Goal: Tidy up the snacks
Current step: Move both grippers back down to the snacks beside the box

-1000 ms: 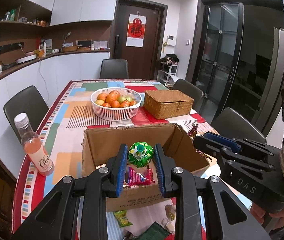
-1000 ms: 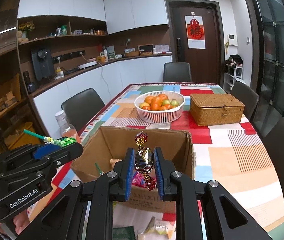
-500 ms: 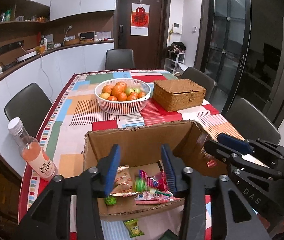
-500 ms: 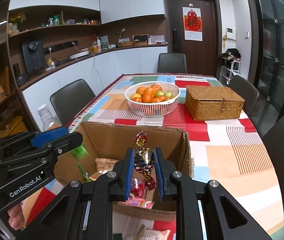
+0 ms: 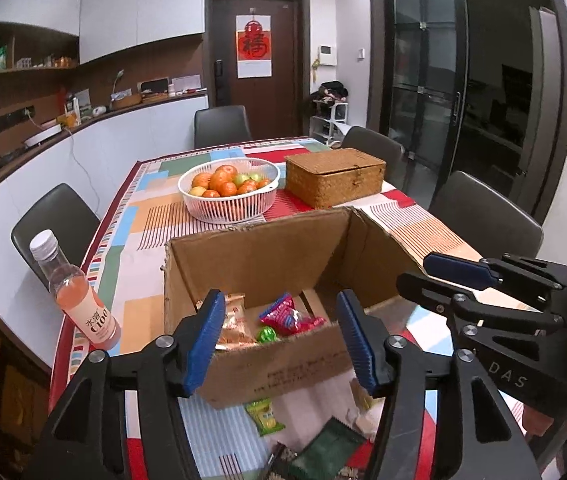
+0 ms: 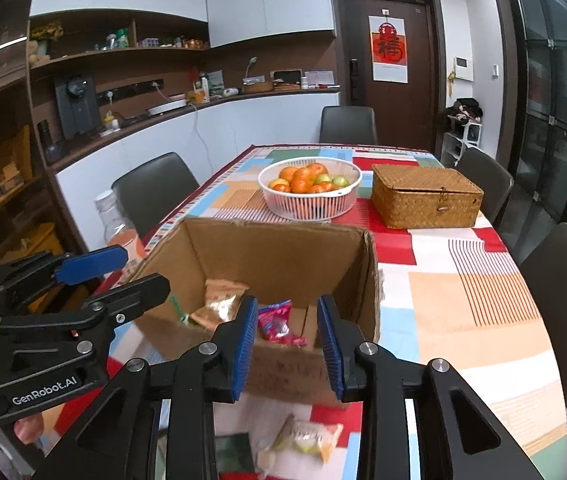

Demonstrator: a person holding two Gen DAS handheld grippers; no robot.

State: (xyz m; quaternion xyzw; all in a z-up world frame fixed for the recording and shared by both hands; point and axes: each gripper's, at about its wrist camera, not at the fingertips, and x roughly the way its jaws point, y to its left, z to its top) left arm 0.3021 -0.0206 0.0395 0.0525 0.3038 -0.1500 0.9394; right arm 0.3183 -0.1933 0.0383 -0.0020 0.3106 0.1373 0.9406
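Note:
An open cardboard box stands on the table and holds several wrapped snacks: a pink packet, a green candy and beige packets. My left gripper is open and empty above the box's near wall. My right gripper is open and empty over the box's near wall. Loose snacks lie in front of the box: a green packet, a dark green packet and a pale packet.
A pink drink bottle stands left of the box. A white basket of fruit and a wicker box sit behind it. Dark chairs ring the table with its patterned cloth.
Both grippers opened and drew back toward me. The green candy dropped from the left into the box; the foil candy left the right gripper and is out of sight.

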